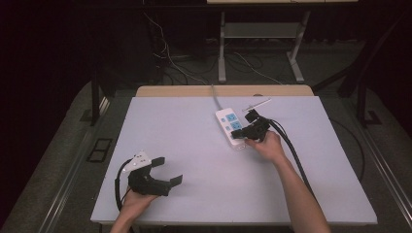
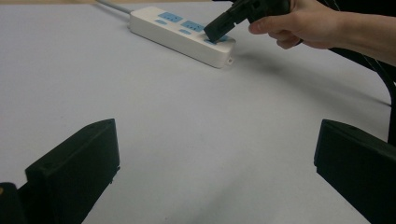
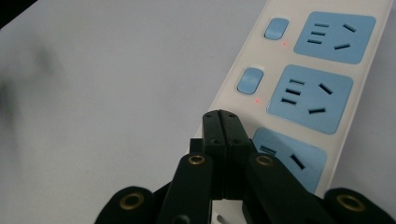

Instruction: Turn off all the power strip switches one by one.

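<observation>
Switch-pressing looked to be the step in hand. A white plastic power strip with blue sockets (image 1: 231, 127) lay right of centre in the high view, on the pale grey table (image 1: 194, 160). The right gripper (image 3: 221, 122), jaws pressed together on nothing, had its tip down at the strip's nearest blue rocker switch, apparently touching. Two farther switches (image 3: 250, 80) showed small red lights. The left gripper (image 1: 169, 170) rested at lower left, jaws wide and empty. Next would come a short, straight push, kept off the socket beside it.
</observation>
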Tool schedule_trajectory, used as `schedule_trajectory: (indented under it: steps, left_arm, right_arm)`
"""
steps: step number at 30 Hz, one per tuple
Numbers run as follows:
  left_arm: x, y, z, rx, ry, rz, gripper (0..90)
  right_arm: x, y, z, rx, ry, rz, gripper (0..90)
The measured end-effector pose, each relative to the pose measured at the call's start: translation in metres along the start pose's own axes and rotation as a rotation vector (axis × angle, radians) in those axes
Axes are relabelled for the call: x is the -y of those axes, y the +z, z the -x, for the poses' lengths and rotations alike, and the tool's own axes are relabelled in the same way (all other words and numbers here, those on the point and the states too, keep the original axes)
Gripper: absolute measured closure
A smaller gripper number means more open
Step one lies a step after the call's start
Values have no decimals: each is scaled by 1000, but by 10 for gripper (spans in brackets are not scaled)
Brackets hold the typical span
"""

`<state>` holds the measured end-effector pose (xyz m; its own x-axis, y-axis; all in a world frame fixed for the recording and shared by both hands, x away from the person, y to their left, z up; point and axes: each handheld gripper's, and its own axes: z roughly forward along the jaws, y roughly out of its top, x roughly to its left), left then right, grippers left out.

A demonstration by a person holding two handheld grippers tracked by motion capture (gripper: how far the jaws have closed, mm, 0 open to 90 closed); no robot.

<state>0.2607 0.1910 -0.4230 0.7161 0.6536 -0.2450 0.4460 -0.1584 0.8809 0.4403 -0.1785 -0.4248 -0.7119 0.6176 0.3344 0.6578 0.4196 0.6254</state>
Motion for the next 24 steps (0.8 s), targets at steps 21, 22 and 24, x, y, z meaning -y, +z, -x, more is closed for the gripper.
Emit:
schedule_trajectory:
  steps: [21, 22, 24]
  left_arm:
    - [0, 1, 1, -1, 2, 1, 0]
    - [0, 1, 1, 0, 1, 1, 0]
    - [0, 1, 1, 0, 1, -2, 0]
  right_arm:
    - [-8, 3, -9, 47, -38, -77, 900]
    - [-8, 3, -9, 47, -38, -77, 900]
    - [-8, 3, -7, 33, -36, -74, 900]
